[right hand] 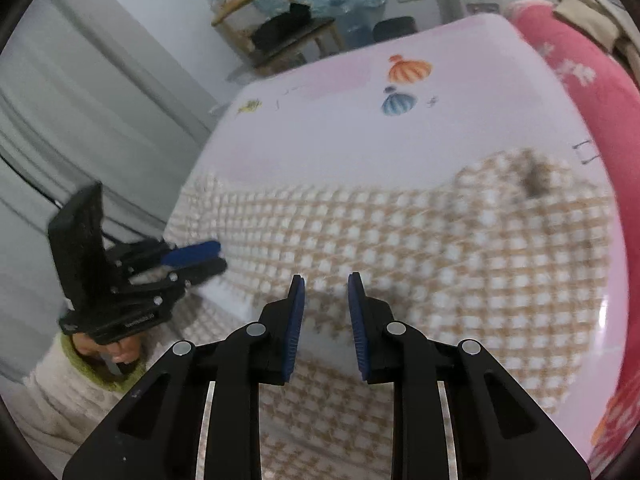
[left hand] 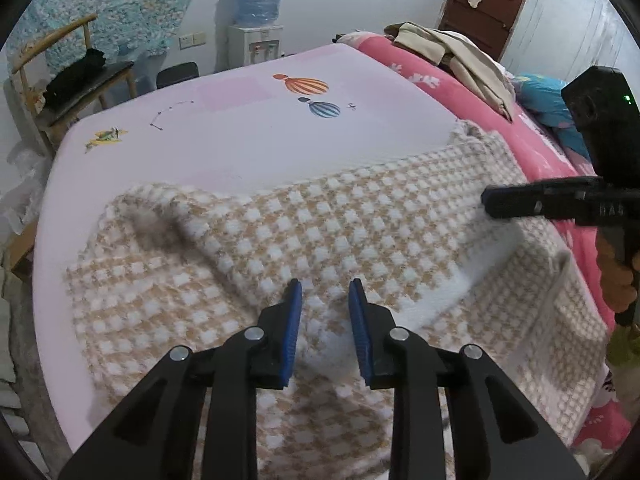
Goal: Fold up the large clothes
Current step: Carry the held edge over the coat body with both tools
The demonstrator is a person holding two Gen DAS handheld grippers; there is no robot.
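A large beige-and-white checked fleece garment [left hand: 320, 240] lies spread on the pale pink bed sheet [left hand: 248, 136], partly folded, with a white inner side showing at the right. My left gripper [left hand: 325, 286] hovers open and empty just above its middle. The garment also fills the right wrist view [right hand: 420, 248]. My right gripper [right hand: 326, 280] is open and empty above it. The right gripper shows in the left wrist view [left hand: 486, 200] over the garment's right part. The left gripper shows in the right wrist view [right hand: 218, 254] at the garment's left edge.
A pink floral blanket [left hand: 440, 80] with beige clothes [left hand: 452, 56] lies along the bed's right side. A wooden chair [left hand: 80, 80], a water dispenser [left hand: 256, 12] and a brown door [left hand: 488, 4] stand beyond the bed. The sheet's far half carries balloon prints [left hand: 308, 86].
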